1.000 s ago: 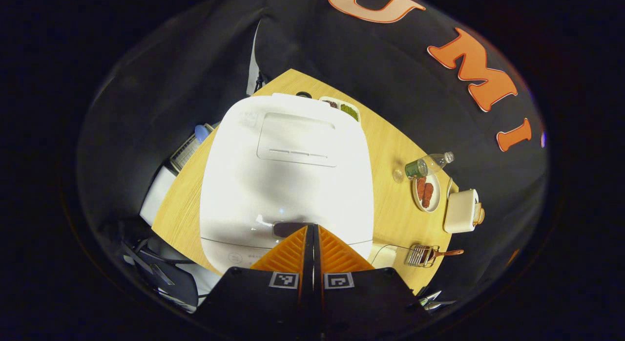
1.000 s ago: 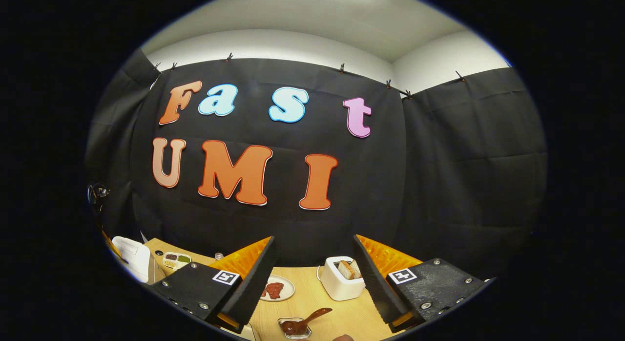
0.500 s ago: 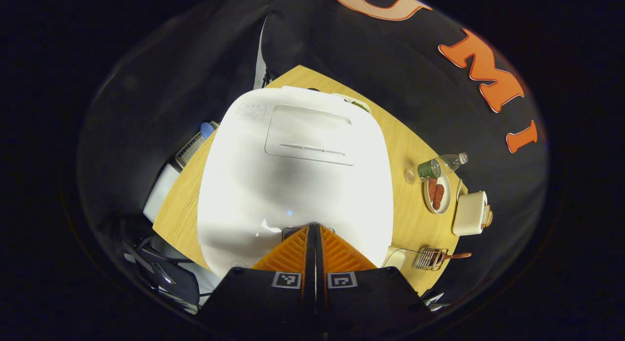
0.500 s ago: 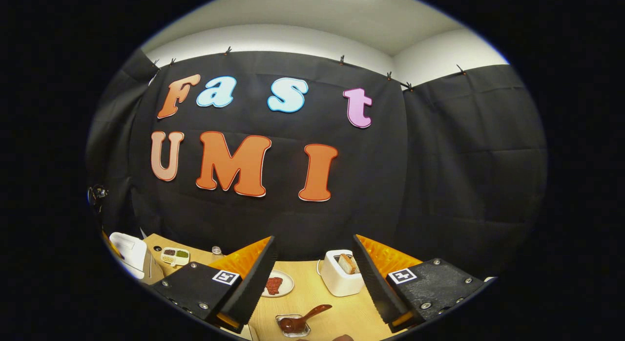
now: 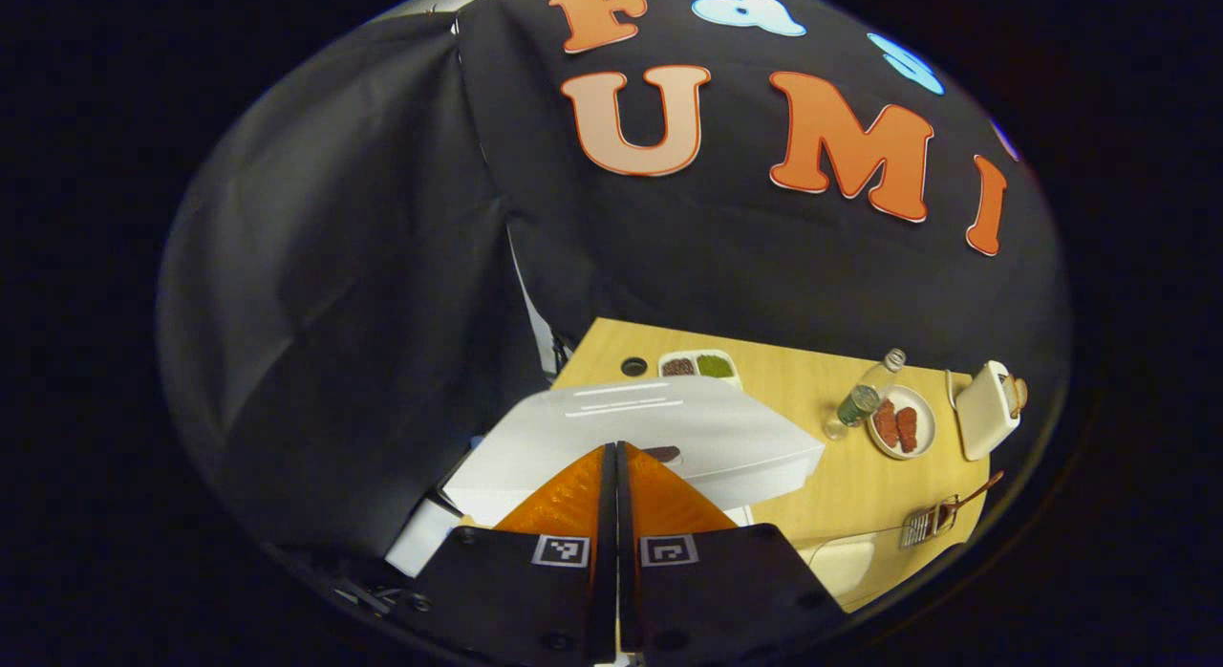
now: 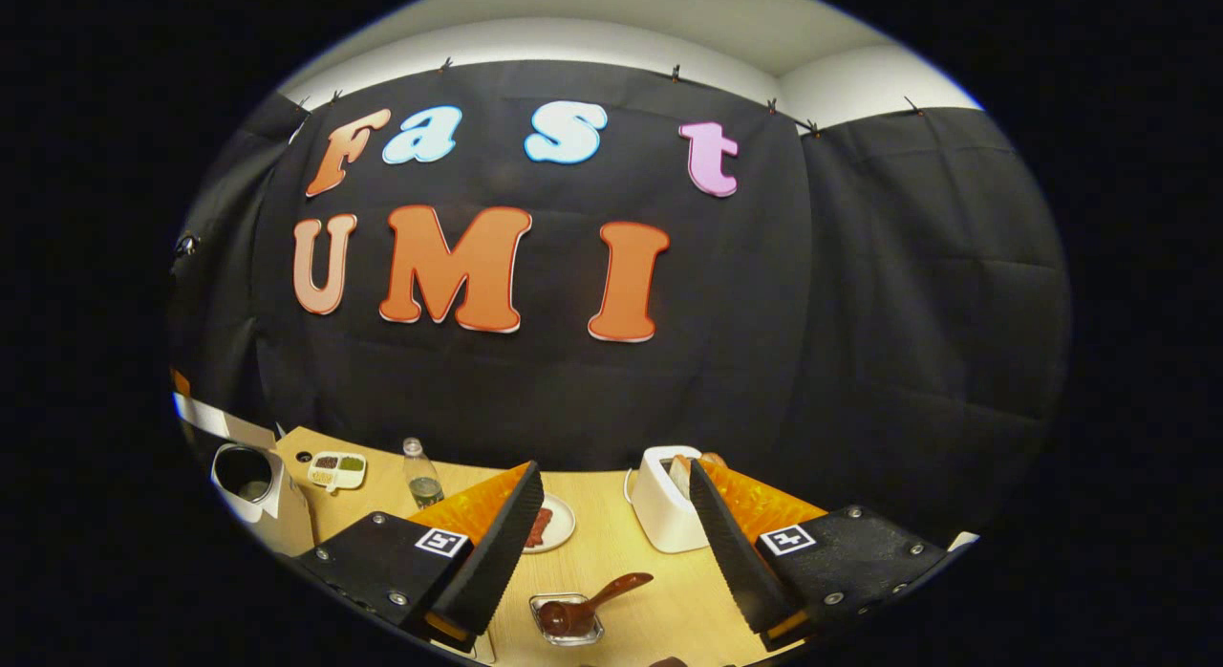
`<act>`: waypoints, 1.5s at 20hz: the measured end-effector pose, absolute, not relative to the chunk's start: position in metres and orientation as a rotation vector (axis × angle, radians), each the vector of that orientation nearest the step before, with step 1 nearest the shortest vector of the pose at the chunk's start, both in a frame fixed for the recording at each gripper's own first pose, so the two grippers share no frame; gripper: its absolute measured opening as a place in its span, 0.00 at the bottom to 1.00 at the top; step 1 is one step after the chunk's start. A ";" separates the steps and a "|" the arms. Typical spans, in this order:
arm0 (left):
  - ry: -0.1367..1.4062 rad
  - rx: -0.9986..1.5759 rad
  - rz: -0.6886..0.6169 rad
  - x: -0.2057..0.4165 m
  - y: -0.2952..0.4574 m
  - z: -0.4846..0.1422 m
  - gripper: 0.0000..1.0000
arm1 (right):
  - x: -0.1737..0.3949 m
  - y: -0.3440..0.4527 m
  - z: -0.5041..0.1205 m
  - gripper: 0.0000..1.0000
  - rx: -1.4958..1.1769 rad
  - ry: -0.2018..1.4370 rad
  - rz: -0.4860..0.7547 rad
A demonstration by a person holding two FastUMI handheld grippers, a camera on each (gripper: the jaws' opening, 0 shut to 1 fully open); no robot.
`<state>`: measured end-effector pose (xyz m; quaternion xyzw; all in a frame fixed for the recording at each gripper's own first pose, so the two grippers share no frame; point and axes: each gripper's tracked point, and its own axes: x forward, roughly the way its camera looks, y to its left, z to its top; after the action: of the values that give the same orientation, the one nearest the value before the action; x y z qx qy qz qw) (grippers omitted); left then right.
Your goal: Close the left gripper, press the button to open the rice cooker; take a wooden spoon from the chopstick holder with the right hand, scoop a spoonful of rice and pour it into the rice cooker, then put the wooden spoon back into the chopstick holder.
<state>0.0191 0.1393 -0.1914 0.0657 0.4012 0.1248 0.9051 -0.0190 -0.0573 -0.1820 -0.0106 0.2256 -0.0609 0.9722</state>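
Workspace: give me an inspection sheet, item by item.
Surface: wooden table.
Job's things: rice cooker, lid raised, pot exposed; wooden spoon lying in its holder.
Clutter: bottle, plate, toaster, divided dish.
Grippers: left gripper jaws shut, at the lid; right gripper jaws open, empty.
Cables: thin cord near the holder.
Surroundings: black cloth wall.

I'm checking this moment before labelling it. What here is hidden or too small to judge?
- Rice cooker pot, left gripper view: the raised lid hides whether rice is inside.
- Rice cooker, right gripper view: its opening is dark and small at the edge.
- Wooden spoon bowl, right gripper view: sits in the chopstick holder; its contents are unreadable.
- Divided dish, left gripper view: its fillings are too small to identify.
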 end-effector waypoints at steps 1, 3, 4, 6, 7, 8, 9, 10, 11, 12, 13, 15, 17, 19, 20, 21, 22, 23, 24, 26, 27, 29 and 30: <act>0.802 0.133 0.263 0.022 0.137 -0.185 0.03 | -0.023 -0.057 -0.196 0.95 0.002 0.493 -0.120; 0.728 0.115 0.272 0.024 0.133 -0.173 0.06 | -0.027 -0.056 -0.219 0.95 0.048 0.555 -0.108; 0.685 0.116 0.285 0.024 0.135 -0.163 0.03 | -0.028 -0.056 -0.230 0.95 0.069 0.579 -0.101; 0.581 0.123 0.313 0.022 0.136 -0.140 0.06 | -0.030 -0.060 -0.251 0.95 0.088 0.622 -0.100; 0.535 0.126 0.315 0.021 0.133 -0.129 0.06 | -0.031 -0.063 -0.263 0.95 0.095 0.647 -0.100; 0.495 0.123 0.315 0.017 0.131 -0.118 0.07 | -0.033 -0.063 -0.273 0.95 0.103 0.674 -0.099; 0.469 0.120 0.304 0.016 0.127 -0.110 0.11 | -0.033 -0.064 -0.282 0.95 0.110 0.694 -0.096; 0.474 0.122 0.289 0.014 0.123 -0.111 0.17 | -0.034 -0.066 -0.291 0.95 0.114 0.712 -0.095; 0.476 0.111 0.273 0.011 0.120 -0.111 0.22 | -0.035 -0.066 -0.301 0.95 0.106 0.729 -0.089; 0.465 0.090 0.262 0.011 0.115 -0.109 0.30 | -0.035 -0.066 -0.310 0.96 0.095 0.748 -0.087; 0.454 0.061 0.248 0.010 0.109 -0.106 0.38 | -0.036 -0.068 -0.319 0.96 0.090 0.764 -0.085; 0.426 0.036 0.236 -0.001 0.103 -0.100 0.58 | -0.038 -0.074 -0.340 0.95 0.094 0.803 -0.089; 0.394 0.044 0.243 -0.011 0.103 -0.091 0.68 | -0.042 -0.079 -0.361 0.96 0.086 0.844 -0.093; 0.376 0.065 0.263 -0.015 0.105 -0.084 0.69 | -0.041 -0.078 -0.379 0.96 0.096 0.876 -0.086; 0.369 0.067 0.270 -0.019 0.104 -0.081 0.69 | -0.039 -0.076 -0.387 0.95 0.115 0.890 -0.082; 0.362 0.064 0.275 -0.021 0.102 -0.079 0.69 | -0.037 -0.074 -0.395 0.93 0.137 0.902 -0.076; 0.365 0.066 0.280 -0.024 0.101 -0.078 0.68 | -0.035 -0.071 -0.401 0.92 0.161 0.911 -0.068; 0.366 0.073 0.292 -0.029 0.103 -0.077 0.69 | -0.033 -0.070 -0.408 0.88 0.176 0.919 -0.069; 0.370 0.080 0.298 -0.032 0.102 -0.078 0.68 | -0.031 -0.070 -0.414 0.87 0.185 0.922 -0.068; 0.373 0.094 0.308 -0.039 0.101 -0.075 0.69 | -0.027 -0.065 -0.420 0.72 0.219 0.911 -0.051; 0.372 0.101 0.313 -0.040 0.100 -0.073 0.68 | -0.027 -0.060 -0.421 0.61 0.244 0.907 -0.044; 0.366 0.111 0.320 -0.044 0.100 -0.068 0.69 | -0.027 -0.053 -0.425 0.45 0.288 0.904 -0.035; 0.365 0.115 0.321 -0.044 0.099 -0.067 0.68 | -0.028 -0.050 -0.426 0.38 0.308 0.900 -0.030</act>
<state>-0.0439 0.0986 -0.0674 0.0569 0.1808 0.1587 0.9690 -0.0282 -0.0504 -0.4263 0.1485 0.4332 -0.0146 0.8889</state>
